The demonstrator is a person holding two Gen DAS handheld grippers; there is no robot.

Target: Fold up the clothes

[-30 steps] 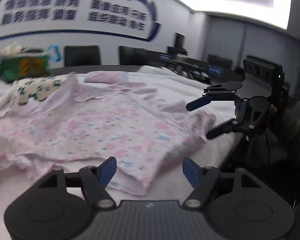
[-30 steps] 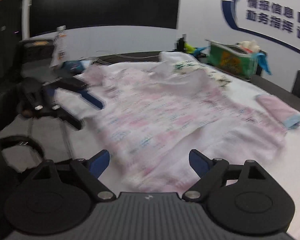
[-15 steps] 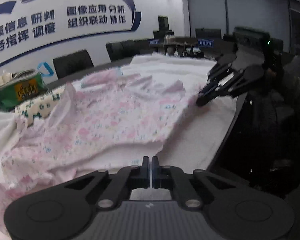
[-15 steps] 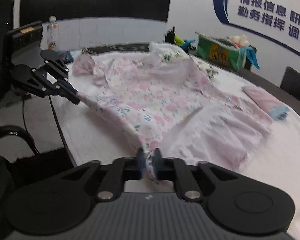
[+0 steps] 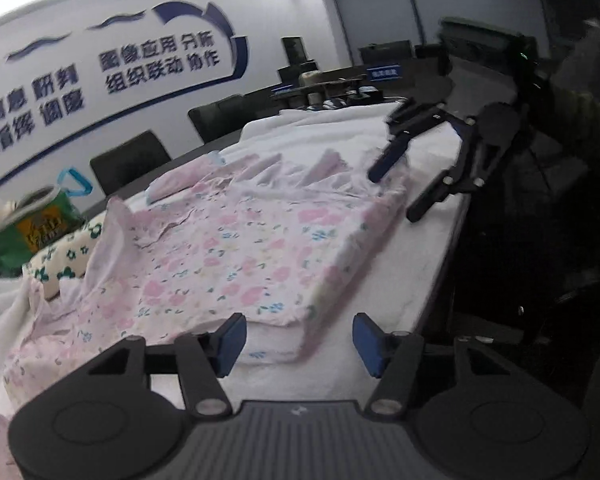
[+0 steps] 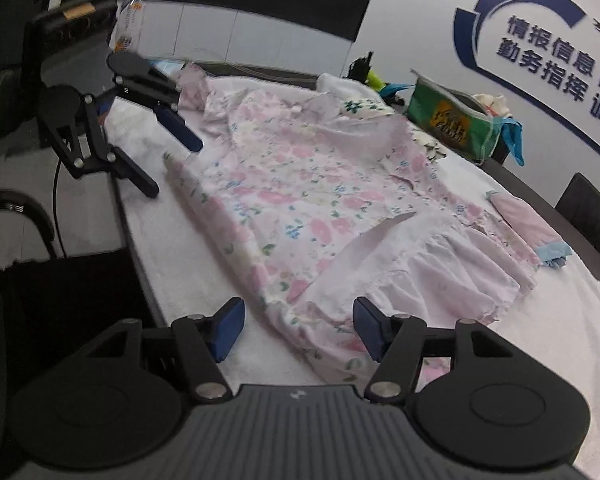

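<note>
Half a second earlier both tools had been pinched shut at the near hem; now the left gripper [image 5: 298, 338] and right gripper [image 6: 299, 330] were spreading, the cloth between their pads but unpressed. The pink floral garment [image 6: 300, 200] lay flat, folded along its near edge, on the white-covered table [image 6: 172, 256].

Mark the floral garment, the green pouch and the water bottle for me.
floral garment [image 6: 300, 200], right wrist view, on its flowered middle panel.
green pouch [image 6: 452, 120], right wrist view, on its printed side.
water bottle [image 6: 129, 16], right wrist view, on its labelled body.
</note>
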